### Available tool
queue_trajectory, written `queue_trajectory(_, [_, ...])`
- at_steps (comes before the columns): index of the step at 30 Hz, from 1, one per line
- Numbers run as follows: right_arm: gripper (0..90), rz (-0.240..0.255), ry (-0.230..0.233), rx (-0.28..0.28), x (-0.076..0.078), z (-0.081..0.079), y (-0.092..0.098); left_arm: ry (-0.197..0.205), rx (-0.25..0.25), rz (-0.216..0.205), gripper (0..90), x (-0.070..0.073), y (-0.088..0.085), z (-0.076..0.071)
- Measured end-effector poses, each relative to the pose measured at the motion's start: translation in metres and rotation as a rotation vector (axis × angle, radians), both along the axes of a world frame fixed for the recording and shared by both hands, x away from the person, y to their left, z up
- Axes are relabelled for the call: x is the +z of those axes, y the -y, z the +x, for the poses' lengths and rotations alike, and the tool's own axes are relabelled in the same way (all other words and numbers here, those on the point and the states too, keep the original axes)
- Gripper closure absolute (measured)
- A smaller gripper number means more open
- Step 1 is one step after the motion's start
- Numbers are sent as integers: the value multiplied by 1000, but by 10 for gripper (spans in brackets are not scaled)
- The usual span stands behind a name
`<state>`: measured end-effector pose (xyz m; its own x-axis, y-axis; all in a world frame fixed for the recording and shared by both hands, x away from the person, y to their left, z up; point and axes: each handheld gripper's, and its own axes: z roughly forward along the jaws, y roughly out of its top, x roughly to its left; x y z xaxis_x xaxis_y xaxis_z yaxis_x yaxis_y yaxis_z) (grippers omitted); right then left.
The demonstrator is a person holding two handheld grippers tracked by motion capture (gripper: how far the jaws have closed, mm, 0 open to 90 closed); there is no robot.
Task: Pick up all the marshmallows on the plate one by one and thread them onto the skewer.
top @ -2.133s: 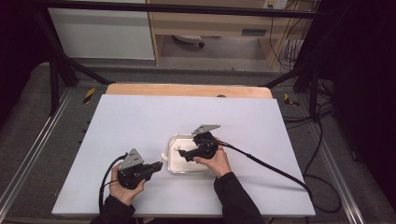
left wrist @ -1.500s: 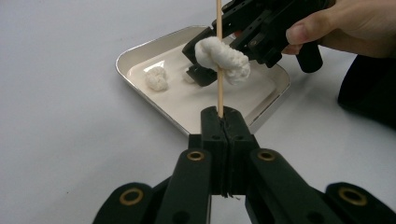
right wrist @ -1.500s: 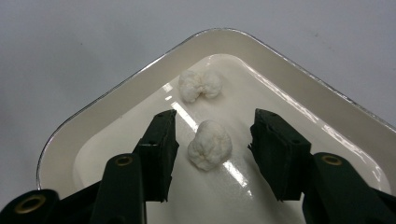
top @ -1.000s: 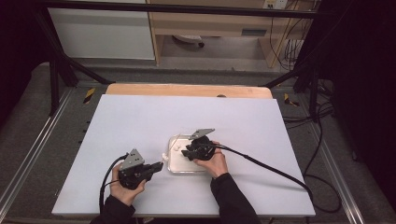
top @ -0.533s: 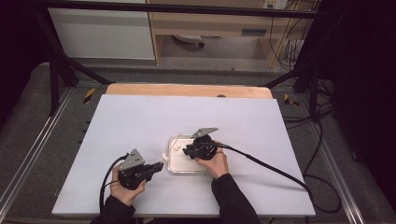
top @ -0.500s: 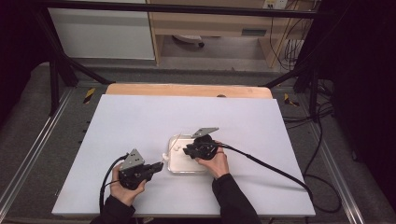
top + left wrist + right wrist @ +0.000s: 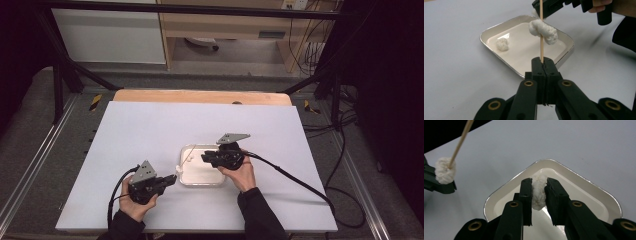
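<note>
My left gripper (image 7: 543,63) is shut on the lower end of a thin wooden skewer (image 7: 541,50), which stands upright. A white fluffy lump (image 7: 542,31) is threaded on the skewer. My right gripper (image 7: 538,181) hovers over a white tray (image 7: 599,187); its jaws have just been closing and now pinch a second white lump (image 7: 538,192). A third lump (image 7: 502,44) lies loose in the tray. In the high view the left gripper (image 7: 172,179) is at the tray's near left corner and the right gripper (image 7: 204,158) is above its right half, close to the skewer (image 7: 189,156).
The tray (image 7: 200,184) sits near the middle of a white tabletop (image 7: 150,130) with a wooden strip (image 7: 200,96) along its far edge. Black cables (image 7: 290,175) trail from both grippers. Metal frame rails run along both sides.
My right gripper has lifted a little off the tray floor with the white lump between its jaws. The left gripper and the skewer have stayed where they were.
</note>
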<state>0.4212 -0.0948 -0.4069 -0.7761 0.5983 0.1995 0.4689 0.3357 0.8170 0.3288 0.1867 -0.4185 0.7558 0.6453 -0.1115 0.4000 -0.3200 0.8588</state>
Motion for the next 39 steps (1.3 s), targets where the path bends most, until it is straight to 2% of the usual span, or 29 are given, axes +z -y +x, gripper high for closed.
queue_trajectory(15, [769, 96, 26, 13, 29, -12, 25, 8, -25, 0, 887, 1, 5, -3])
queue_trajectory(28, [779, 209, 49, 3, 55, -14, 42, 24, -65, -2, 887, 1, 9, -5])
queue_trajectory(32, [780, 241, 47, 6, 59, -14, 46, 31, -80, 2, 887, 0, 11, -6])
queue_trajectory(39, [778, 286, 15, 34, 61, -14, 45, 44, -97, 11, 887, 0, 14, -7])
